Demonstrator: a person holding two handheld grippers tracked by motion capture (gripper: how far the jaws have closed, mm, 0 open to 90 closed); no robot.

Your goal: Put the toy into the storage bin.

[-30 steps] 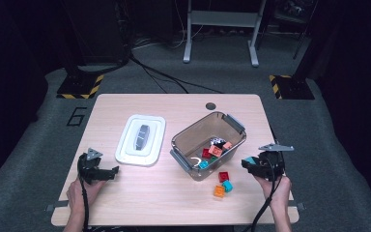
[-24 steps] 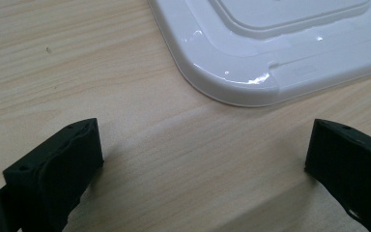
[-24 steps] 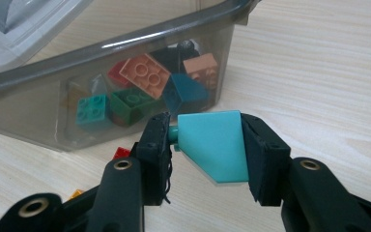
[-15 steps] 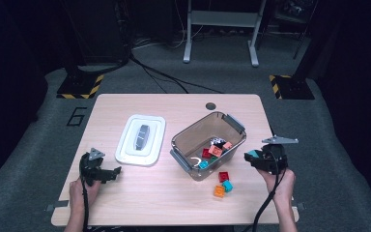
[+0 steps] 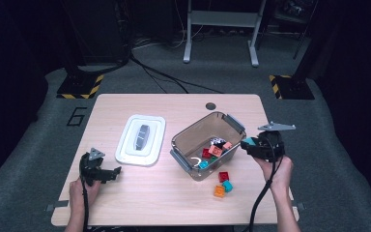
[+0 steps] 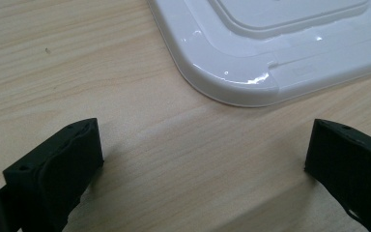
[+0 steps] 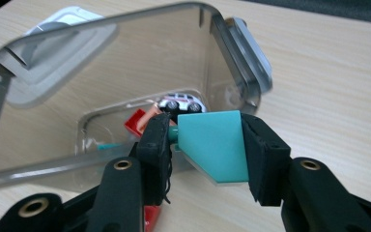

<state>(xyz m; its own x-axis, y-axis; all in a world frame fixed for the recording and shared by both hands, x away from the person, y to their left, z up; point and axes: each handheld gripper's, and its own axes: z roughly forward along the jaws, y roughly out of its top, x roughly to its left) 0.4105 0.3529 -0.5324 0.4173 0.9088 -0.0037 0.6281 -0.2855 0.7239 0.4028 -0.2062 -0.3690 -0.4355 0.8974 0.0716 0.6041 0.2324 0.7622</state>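
My right gripper (image 5: 248, 143) is shut on a teal block (image 7: 213, 143) and holds it just outside the near right wall of the clear grey bin (image 5: 185, 135), above the table. In the right gripper view its jaws press on the block's two sides, with the bin (image 7: 236, 48) right behind. Several toy pieces lie in the bin, among them a small white car (image 7: 181, 102) and red pieces (image 5: 206, 153). My left gripper (image 5: 114, 171) rests low at the table's front left, open, with bare wood between its fingers (image 6: 58, 166).
A white lid (image 5: 141, 139) lies flat left of the bin; its corner (image 6: 251, 87) is just beyond the left gripper. Red (image 5: 223, 176), teal (image 5: 228, 185) and orange (image 5: 219, 191) blocks lie on the wooden table (image 5: 164, 203) in front of the bin.
My right gripper has risen with the teal block and now hangs higher beside the bin. The left gripper has stayed where it was.
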